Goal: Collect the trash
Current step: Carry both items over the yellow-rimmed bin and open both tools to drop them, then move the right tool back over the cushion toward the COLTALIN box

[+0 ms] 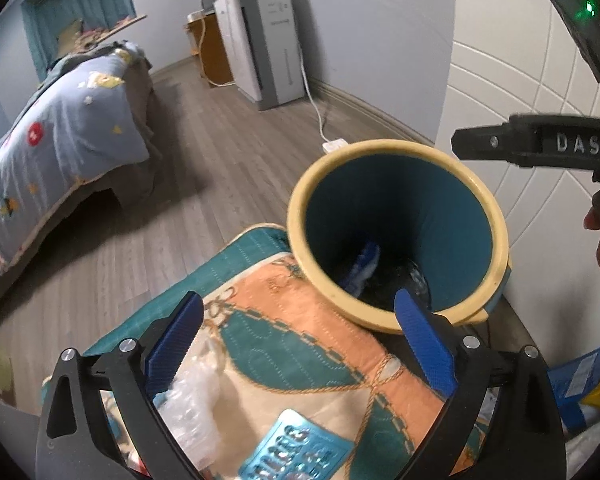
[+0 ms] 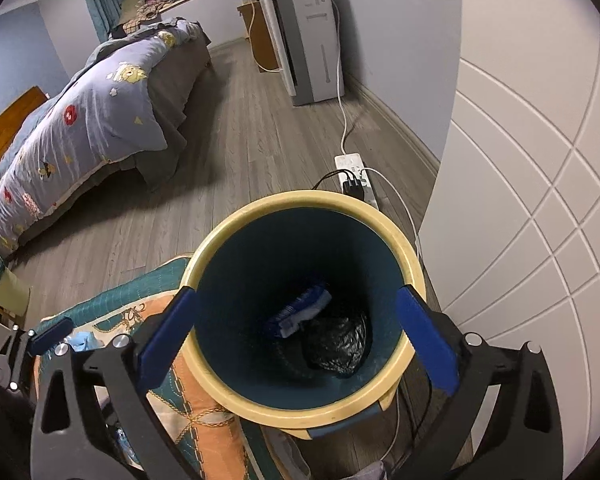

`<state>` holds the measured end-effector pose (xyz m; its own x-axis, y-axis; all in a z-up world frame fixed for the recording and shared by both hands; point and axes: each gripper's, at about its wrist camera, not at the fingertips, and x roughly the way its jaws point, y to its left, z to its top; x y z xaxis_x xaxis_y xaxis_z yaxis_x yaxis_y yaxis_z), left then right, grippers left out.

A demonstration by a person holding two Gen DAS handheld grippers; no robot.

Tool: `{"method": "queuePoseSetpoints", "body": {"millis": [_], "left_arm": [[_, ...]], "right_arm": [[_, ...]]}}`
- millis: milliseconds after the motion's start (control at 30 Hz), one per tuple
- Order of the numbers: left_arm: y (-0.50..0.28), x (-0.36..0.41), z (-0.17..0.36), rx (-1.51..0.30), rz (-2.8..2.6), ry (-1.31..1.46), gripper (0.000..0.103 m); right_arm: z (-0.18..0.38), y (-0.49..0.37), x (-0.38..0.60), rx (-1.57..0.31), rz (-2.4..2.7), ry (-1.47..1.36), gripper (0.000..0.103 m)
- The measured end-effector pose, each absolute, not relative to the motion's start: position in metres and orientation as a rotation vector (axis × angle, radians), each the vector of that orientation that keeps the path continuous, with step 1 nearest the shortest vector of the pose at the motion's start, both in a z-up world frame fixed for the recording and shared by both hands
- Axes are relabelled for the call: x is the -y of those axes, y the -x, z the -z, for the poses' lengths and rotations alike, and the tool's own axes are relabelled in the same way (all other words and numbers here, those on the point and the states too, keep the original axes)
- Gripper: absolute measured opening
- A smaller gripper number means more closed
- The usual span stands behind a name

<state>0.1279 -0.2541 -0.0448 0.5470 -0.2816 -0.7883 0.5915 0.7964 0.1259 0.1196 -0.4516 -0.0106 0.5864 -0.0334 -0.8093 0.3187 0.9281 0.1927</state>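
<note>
Both grippers stand wide open, holding nothing. Left gripper (image 1: 298,344) hovers over the quilted mat (image 1: 300,344), where a clear plastic wrapper (image 1: 192,396) and a blister pack (image 1: 296,452) lie uncollected. Right gripper (image 2: 298,336) hangs above the bin (image 2: 300,408). Risk: the slick wrapper may slip from the pads. Only the right view shows the black bag (image 2: 340,344) and blue packet (image 2: 300,308) inside.

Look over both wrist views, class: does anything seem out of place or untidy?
Yes. A clear plastic wrapper and a blue blister pack lie loose on the patterned cushion, beside the bin, not in it.
</note>
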Motion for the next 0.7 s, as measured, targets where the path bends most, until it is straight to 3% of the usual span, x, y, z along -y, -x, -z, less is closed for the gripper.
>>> {"method": "queuePoseSetpoints", "body": {"millis": [700], "left_arm": [[-0.128, 0.113, -0.005, -0.802, 0.346, -0.242, 0.097]], "right_arm": [[0.005, -0.149, 0.343, -1.034, 0.216, -0.033, 0.097]]}}
